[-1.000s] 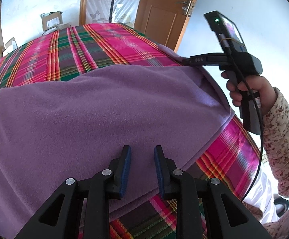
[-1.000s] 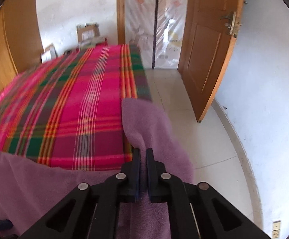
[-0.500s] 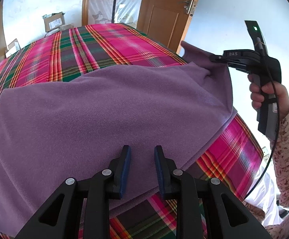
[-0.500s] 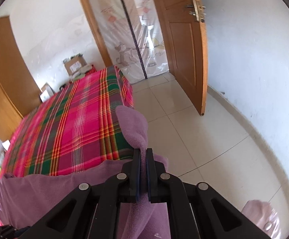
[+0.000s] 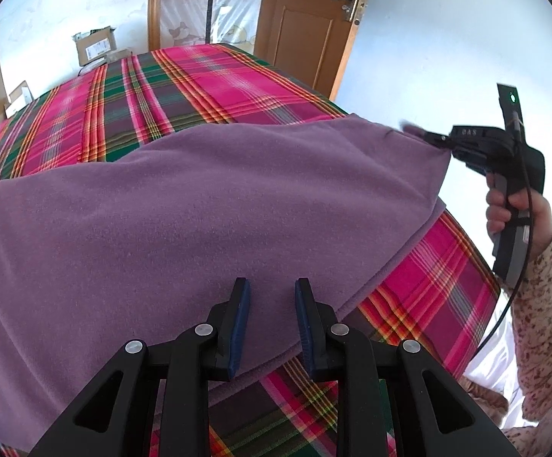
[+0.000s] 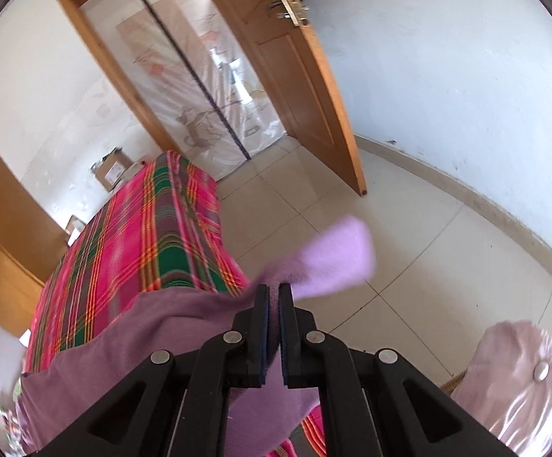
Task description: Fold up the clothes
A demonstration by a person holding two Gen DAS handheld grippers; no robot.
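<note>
Right wrist view: right hand-held gripper (image 6: 272, 297) pinches only the purple fleece (image 5: 200, 221) corner off the bed (image 5: 184, 80) edge; could slip. Left hand-held gripper (image 5: 272, 293) hangs open.

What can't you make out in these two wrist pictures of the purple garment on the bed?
- Purple garment: its type; left wrist view cuts it at the left edge.
- Left gripper: whether its tips touch the cloth.
- Garment end past the right gripper: blurred in the right wrist view.
- Plaid bedspread: its near part hidden under the garment.
</note>
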